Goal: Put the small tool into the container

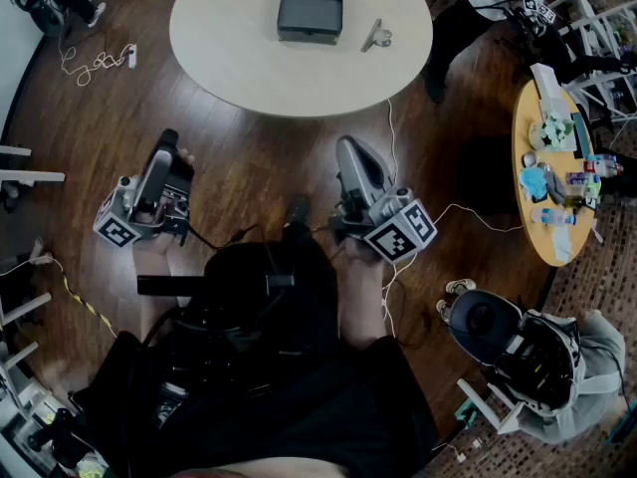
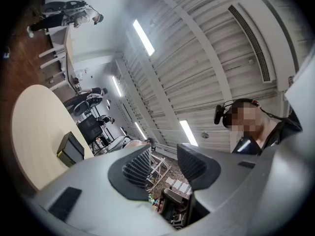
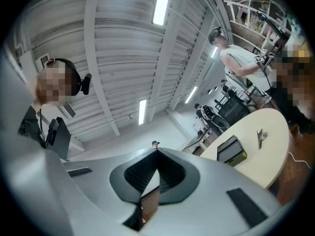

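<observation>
small tool lies on the table near the container, well apart from both grippers; left gripper gapes empty; right gripper, pinched shut on nothing, could knock the tool away unless opened.

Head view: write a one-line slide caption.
Left gripper open, right gripper shut, both short of the table holding container and tool.

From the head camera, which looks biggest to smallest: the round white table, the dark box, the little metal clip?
1. round white table
2. dark box
3. metal clip
Box and clip rest on the table, so nearness hardly matters.
</observation>
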A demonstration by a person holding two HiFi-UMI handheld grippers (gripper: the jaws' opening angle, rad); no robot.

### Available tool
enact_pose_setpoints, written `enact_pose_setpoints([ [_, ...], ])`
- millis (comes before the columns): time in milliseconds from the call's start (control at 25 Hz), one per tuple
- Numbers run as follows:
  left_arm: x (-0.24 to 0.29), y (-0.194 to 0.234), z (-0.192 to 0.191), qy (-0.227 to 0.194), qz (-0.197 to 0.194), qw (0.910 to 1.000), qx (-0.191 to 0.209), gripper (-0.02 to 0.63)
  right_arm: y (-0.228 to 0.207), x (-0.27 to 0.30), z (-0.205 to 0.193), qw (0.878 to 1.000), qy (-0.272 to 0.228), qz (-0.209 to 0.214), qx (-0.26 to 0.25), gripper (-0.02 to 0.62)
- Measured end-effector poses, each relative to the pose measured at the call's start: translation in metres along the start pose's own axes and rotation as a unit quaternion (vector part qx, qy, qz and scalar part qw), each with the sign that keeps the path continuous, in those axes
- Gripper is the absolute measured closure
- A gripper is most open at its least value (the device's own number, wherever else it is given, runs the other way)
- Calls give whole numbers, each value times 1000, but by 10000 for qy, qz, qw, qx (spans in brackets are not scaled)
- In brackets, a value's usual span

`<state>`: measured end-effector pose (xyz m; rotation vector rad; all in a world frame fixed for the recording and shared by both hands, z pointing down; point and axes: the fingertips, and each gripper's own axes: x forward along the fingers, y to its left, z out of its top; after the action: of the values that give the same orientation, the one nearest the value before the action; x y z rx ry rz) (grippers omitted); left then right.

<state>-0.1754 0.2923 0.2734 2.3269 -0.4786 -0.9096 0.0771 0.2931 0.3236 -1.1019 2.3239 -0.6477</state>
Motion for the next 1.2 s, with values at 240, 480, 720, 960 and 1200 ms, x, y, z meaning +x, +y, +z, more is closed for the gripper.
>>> enact_pose_setpoints([
  [240, 16, 0, -1, 164, -3, 9998, 85, 445, -11, -2, 11, 10000, -48, -40, -17, 615],
  [480, 67, 36, -33, 358, -11, 9993, -96, 446, -67, -11, 28, 9997, -84, -218, 97, 615],
  [720, 77, 68, -34, 433, 17, 9983, -391, 445, -85, 1, 22, 9987, 69, -486, 107, 614],
  [960, 95, 121, -25, 418, -131, 9961, -767, 446, -105, 26, 25, 9963, 140, -842, -51, 614],
  [1200, 126, 178, 22, 423, -460, 9941, -883, 453, -125, 94, 28, 9926, 275, -1127, -371, 615],
])
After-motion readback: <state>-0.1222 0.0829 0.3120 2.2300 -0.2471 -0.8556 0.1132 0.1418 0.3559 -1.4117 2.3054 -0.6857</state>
